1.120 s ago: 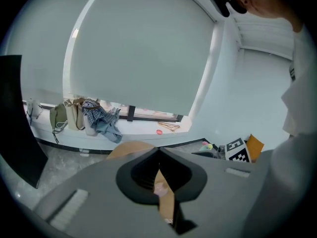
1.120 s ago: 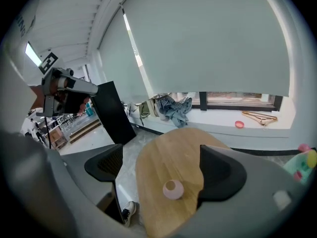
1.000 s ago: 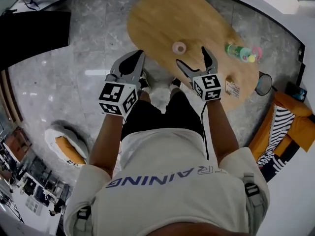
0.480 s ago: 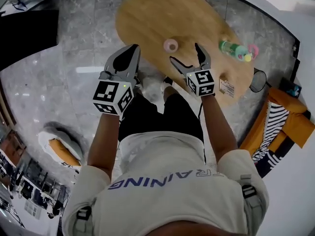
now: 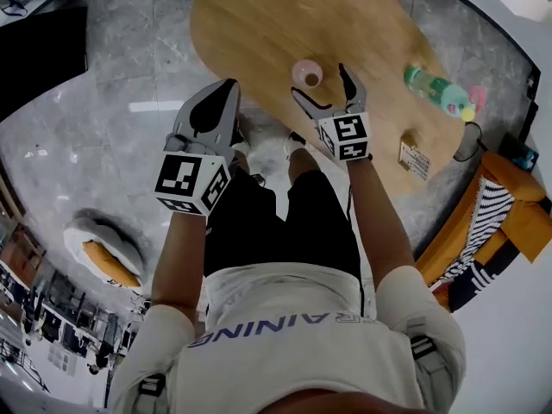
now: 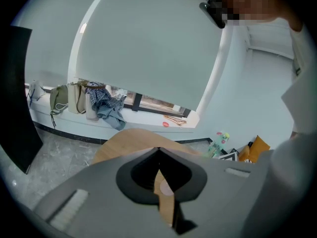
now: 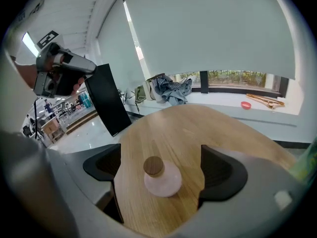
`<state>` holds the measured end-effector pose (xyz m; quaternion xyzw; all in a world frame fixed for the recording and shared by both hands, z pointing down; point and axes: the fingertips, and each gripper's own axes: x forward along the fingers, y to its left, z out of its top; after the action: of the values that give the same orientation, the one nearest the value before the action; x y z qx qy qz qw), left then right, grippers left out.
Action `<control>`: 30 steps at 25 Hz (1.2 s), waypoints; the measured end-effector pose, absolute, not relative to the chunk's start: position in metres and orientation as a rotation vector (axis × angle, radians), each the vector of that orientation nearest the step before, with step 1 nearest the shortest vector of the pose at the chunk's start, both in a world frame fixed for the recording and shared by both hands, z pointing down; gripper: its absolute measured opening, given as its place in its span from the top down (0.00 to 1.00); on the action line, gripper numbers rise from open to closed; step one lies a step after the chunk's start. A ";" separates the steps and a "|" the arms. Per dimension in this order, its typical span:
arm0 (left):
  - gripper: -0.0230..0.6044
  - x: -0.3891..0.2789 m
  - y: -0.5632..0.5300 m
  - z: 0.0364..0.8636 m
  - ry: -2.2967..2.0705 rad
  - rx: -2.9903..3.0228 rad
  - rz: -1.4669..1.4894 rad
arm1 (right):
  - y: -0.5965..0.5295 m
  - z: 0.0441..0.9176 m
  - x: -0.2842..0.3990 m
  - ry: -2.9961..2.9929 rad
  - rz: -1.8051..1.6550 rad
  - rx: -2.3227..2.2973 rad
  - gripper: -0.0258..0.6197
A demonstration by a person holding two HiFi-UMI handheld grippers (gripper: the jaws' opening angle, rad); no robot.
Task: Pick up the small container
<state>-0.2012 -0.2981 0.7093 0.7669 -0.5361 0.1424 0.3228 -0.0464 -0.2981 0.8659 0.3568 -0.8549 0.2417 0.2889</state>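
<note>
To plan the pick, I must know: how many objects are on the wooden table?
3: the small pink container at the near side of the table, a green bottle further right, and a small card by the right edge. Nothing seems hidden.

Head view: cam on the person's head, aimed steeply down past the shirt (image 5: 285, 317); oval wooden table (image 5: 259, 24) lies at the far side, marble floor (image 5: 103, 102) to the left, both grippers at mid-range. Left gripper view: cam sits behind the left gripper (image 6: 158, 151), off the table's near-left edge, tilted up toward the far roller blind (image 6: 148, 48) & window ledge (image 6: 148, 114). Right gripper view: cam behind the right gripper (image 5: 319, 82), low & close over the tabletop, facing the same blind. All 3 share the table; both gripper views share the ledge w/ clothes pile (image 7: 168, 90)
</note>
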 end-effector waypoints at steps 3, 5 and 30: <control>0.96 -0.203 -0.300 0.723 -1.406 2.015 0.384 | -0.299 0.889 -0.052 -2.271 0.639 0.956 0.16; 0.96 -0.203 -0.300 0.730 -1.406 2.017 0.387 | -0.300 0.903 -0.055 -2.260 0.640 0.954 0.16; 0.96 -0.208 -0.279 0.758 -1.387 1.994 0.406 | -0.304 0.959 -0.078 -2.221 0.539 0.955 0.31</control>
<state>-0.2083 -0.2793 0.7580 0.7635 -0.5310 0.1553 0.3331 -0.0784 -0.3039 0.9589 0.3645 -0.8475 0.2059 0.3263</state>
